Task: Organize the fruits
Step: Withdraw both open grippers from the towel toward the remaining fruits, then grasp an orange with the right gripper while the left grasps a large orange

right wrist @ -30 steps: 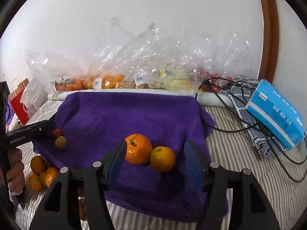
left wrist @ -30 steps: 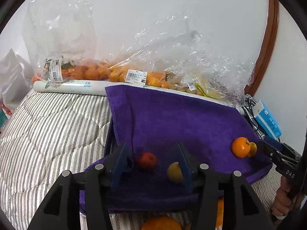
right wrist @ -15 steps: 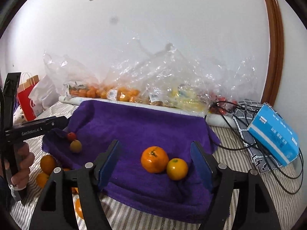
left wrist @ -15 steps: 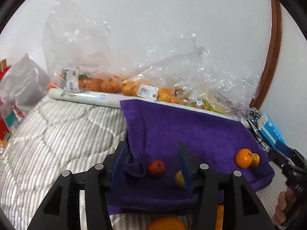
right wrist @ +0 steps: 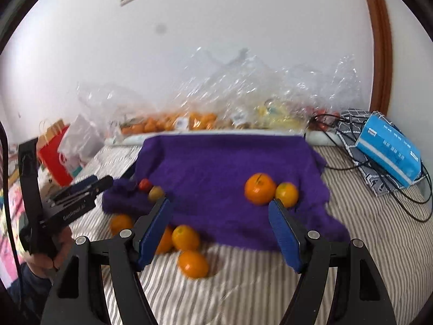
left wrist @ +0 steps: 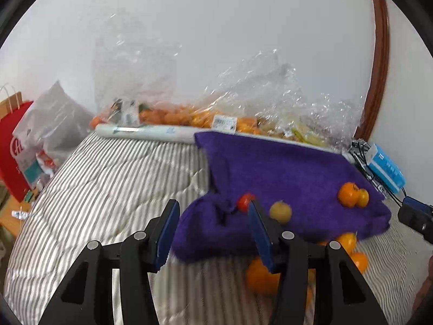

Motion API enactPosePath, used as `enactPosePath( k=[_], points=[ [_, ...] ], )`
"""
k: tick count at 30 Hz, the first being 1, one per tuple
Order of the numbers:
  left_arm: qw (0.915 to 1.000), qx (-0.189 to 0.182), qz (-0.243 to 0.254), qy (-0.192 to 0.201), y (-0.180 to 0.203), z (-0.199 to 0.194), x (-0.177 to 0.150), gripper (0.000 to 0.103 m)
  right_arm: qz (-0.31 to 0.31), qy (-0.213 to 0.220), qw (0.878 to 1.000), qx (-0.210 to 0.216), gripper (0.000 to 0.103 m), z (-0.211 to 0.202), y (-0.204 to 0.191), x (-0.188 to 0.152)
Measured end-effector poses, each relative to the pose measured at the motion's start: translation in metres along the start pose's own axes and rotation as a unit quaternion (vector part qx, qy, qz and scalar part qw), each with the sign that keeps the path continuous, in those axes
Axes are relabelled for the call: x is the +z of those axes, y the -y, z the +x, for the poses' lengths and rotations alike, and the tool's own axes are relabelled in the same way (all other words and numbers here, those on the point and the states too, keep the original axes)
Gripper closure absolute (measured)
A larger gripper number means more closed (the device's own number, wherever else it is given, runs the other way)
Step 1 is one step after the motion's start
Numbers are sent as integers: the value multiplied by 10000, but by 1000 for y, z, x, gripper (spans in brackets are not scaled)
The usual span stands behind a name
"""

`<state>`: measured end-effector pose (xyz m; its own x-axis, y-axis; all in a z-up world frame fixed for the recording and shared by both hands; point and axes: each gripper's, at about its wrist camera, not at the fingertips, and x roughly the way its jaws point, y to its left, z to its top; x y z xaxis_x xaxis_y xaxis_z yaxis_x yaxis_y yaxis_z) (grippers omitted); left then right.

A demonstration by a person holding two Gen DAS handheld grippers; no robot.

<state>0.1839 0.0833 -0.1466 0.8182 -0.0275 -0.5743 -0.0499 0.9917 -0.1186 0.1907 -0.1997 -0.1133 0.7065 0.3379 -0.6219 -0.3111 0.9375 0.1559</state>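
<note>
A purple towel [right wrist: 216, 173] lies on the striped bed. On it sit a large orange [right wrist: 259, 188] and a smaller orange [right wrist: 287, 193] at the right, and a small red fruit [right wrist: 145, 184] with a yellow-green fruit [right wrist: 156, 192] at the left. Several loose oranges [right wrist: 193, 264] lie on the bed in front of the towel. My left gripper [left wrist: 212, 211] is open and empty, near the towel's left corner [left wrist: 205, 216]. My right gripper [right wrist: 220, 208] is open and empty, in front of the towel. The left gripper also shows in the right wrist view [right wrist: 100, 184].
Clear plastic bags of oranges [left wrist: 173, 116] and yellow fruit line the wall behind a white roll [left wrist: 146, 132]. A blue tissue pack [right wrist: 389, 149] and black cables [right wrist: 365, 162] lie at the right. A red paper bag [left wrist: 13, 146] stands off the bed's left edge.
Both grippers have pulled back and away from the towel. The left gripper has shifted left, so the red and yellow fruits now sit to its right. More loose oranges show in front.
</note>
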Motion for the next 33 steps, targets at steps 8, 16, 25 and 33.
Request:
enactPosePath(
  k=[8, 16, 25, 33],
  points=[
    [9997, 30, -140, -220, -25, -26, -23, 50, -72, -370, 9991, 212, 37, 4, -32, -32],
    [9997, -47, -189, -161, -31, -40, -31, 50, -175, -763, 9969, 4, 53, 27, -37, -49],
    [9993, -178, -146, -280, -27, -37, -32, 49, -293, -1132, 9928, -261, 59, 56, -31, -51],
    [9965, -665, -47, -502, -19, -34, -34, 49, -521, -945, 9941, -130, 69, 46, -32, -51]
  ],
)
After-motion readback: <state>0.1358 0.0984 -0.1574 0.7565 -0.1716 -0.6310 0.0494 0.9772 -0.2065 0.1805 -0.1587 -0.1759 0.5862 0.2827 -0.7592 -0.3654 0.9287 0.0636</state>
